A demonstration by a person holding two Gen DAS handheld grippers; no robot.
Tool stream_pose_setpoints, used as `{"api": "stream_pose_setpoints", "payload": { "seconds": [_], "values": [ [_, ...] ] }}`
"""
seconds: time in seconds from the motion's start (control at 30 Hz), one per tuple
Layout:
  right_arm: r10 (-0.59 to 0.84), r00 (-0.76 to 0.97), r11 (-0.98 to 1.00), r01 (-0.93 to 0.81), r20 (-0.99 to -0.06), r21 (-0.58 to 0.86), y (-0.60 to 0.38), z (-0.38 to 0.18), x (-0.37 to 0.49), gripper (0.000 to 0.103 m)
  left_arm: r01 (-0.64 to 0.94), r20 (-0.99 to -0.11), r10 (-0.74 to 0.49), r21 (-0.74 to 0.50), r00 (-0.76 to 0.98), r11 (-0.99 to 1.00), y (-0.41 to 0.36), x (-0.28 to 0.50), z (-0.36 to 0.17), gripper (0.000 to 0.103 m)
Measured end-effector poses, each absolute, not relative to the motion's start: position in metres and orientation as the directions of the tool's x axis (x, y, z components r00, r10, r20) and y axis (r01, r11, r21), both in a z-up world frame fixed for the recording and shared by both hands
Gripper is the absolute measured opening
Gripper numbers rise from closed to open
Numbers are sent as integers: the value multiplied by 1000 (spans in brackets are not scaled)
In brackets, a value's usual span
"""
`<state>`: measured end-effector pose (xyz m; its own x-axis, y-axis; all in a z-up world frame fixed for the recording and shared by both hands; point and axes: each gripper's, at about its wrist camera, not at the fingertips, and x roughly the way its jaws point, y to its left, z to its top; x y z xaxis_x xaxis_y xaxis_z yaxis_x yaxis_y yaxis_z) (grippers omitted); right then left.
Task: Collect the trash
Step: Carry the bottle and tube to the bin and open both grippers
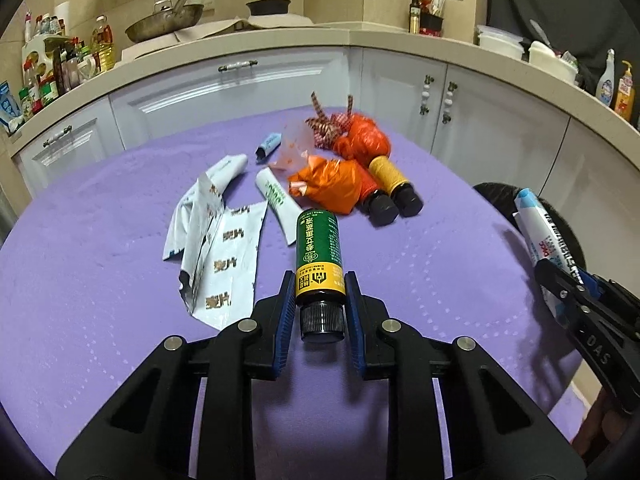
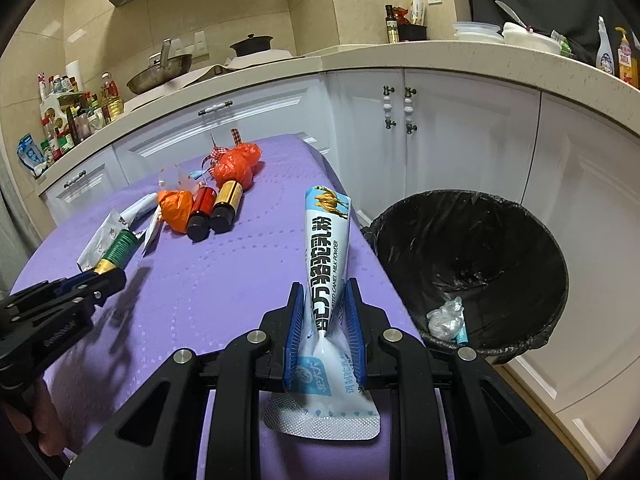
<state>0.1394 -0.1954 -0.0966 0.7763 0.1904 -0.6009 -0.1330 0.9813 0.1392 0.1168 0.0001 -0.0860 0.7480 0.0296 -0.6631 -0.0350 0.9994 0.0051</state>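
Right gripper [image 2: 323, 316] is clenched on a soft, crinkly milk powder sachet [image 2: 326, 256], near the bin [image 2: 472, 280]; light stuff, pinch mid-body. Left gripper [image 1: 318, 300] clamps the rigid, probably slippery green bottle [image 1: 319, 254] near its cap, over the near table [image 1: 100, 300].

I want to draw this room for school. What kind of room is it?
It looks like a home kitchen. There's a frying pan on the long counter, white cupboards underneath, and lots of sauce bottles at one end.
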Motion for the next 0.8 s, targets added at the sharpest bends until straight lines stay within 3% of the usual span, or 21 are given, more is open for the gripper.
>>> {"api": "stream_pose_setpoints", "payload": {
  "seconds": [0.4,0.8],
  "values": [
    [50,829,996,0,-557,90,-254,-72,156,22,131,-626,-120,-28,771,991,-50,135,-59,23],
    [-68,802,989,131,-593,64,-328,-85,196,22,290,-614,-225,7,757,957,-147,188,-59,23]
  ]
}}
